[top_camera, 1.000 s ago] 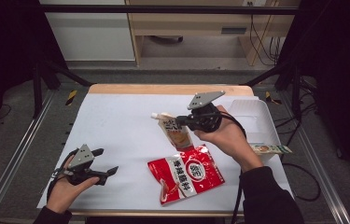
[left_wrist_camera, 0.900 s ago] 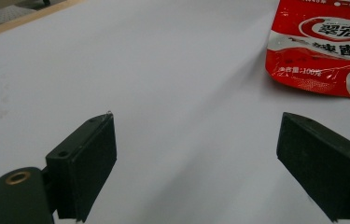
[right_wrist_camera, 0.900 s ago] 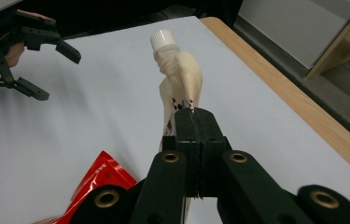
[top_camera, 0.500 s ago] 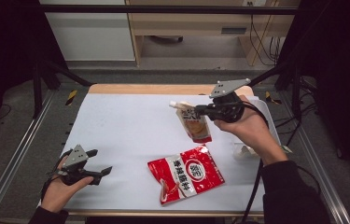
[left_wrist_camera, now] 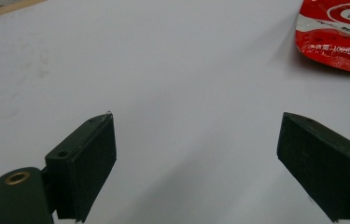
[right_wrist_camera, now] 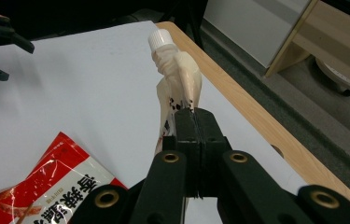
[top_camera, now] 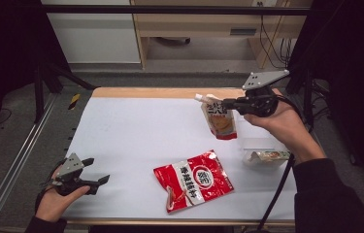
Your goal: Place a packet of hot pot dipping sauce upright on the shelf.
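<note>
Counting one spouted pouch (top_camera: 218, 119), one red packet (top_camera: 194, 179)

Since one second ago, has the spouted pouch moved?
Yes. The spouted pouch, held in the right gripper, moved right and toward the table's wooden far edge, away from the red bag.

The red packet (left_wrist_camera: 338, 37) is cut off by the left tool view's top-right edge. The spouted pouch's (right_wrist_camera: 177, 79) lower body hides behind the right tool (right_wrist_camera: 190, 114).

looks like a lab recording setup, white-topped table (top_camera: 136, 131) in a black metal frame (top_camera: 170, 8), dark curtains (top_camera: 349, 73), loose cables (top_camera: 272, 36), wooden bench (top_camera: 204, 22) behind
</note>
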